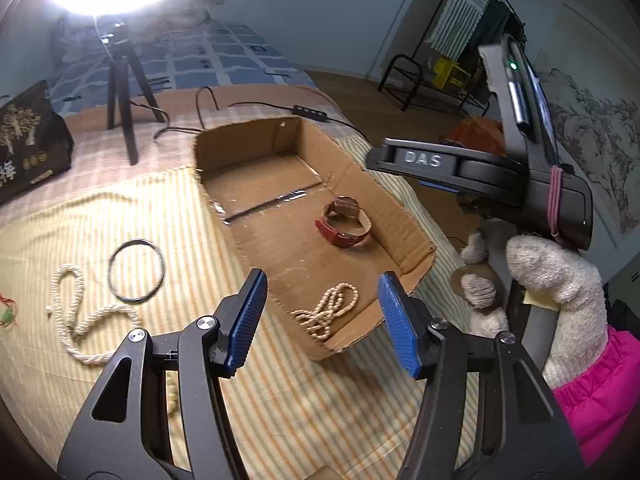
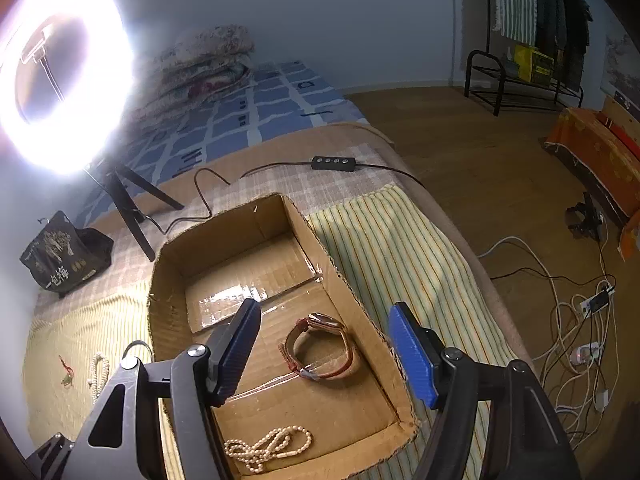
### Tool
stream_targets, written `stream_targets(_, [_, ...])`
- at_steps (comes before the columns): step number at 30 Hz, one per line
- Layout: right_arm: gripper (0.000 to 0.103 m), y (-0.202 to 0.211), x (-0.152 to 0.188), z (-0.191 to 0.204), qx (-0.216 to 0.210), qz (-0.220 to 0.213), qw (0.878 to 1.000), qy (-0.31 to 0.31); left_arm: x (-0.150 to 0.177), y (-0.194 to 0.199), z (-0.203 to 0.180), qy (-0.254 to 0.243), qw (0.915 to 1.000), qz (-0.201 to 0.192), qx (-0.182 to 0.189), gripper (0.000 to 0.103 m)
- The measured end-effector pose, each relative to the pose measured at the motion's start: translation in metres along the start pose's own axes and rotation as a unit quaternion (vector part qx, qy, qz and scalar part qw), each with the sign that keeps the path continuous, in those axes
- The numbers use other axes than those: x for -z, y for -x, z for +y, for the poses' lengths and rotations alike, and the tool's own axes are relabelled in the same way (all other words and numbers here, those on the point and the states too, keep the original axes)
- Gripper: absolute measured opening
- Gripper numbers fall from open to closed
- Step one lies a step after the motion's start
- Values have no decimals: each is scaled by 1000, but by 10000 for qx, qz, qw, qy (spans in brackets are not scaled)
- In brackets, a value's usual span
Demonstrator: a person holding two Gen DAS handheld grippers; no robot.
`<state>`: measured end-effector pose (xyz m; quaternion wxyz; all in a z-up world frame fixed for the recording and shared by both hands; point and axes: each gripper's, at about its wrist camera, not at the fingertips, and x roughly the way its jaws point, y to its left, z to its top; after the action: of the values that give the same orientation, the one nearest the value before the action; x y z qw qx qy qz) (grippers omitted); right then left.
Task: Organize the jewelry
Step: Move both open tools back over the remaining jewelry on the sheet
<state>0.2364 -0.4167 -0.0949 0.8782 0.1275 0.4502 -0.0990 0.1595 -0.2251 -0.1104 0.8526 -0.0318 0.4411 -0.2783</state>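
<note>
Already two pieces lie in the cardboard box (image 2: 168, 276): the watch (image 2: 320, 346) with its red-brown strap sits on its side toward the middle, and a small bead necklace (image 2: 268, 450) is heaped by the near wall, apart from the watch so the two should not tangle. Outside the box, on the striped cloth (image 1: 280, 408) to its left, wait a thick pearl rope (image 1: 86, 320), a dark bangle (image 1: 137, 271) just beside it, and a small red-and-green charm (image 1: 7, 312) at the cloth's edge. Those look like the remaining work. The left gripper (image 1: 322, 320) hovers above the box's near corner, fingers wide and holding nothing. The right gripper (image 2: 324, 354) hangs over the watch, fingers likewise spread wide and empty. A ring light (image 2: 64, 80) on a tripod stands behind the box, presumably to brighten it.
</note>
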Motion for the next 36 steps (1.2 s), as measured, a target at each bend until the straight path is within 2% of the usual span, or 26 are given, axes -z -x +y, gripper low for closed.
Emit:
stream_targets(9, [69,22,6,20,-145,-170,9996,159,2,31,22,-53,9993,-202,-306,59])
stream_targets(15, [69,40,13,45,-223,-295,9981,484,5,54,50,-18,9976,-355,-595,59])
stream_targets(21, [69,55,24,67,-426,-338,9957,747,9,80,92,230,9940,-480,-957,59])
stream_targets(32, [69,68,58,116,-812,-216,9846,1536,20,106,169,778,9863,-426,-1389,59])
stream_targets(36, [69,60,74,131,-944,32,9810,1693,26,106,197,1085,9829,-270,-1465,59])
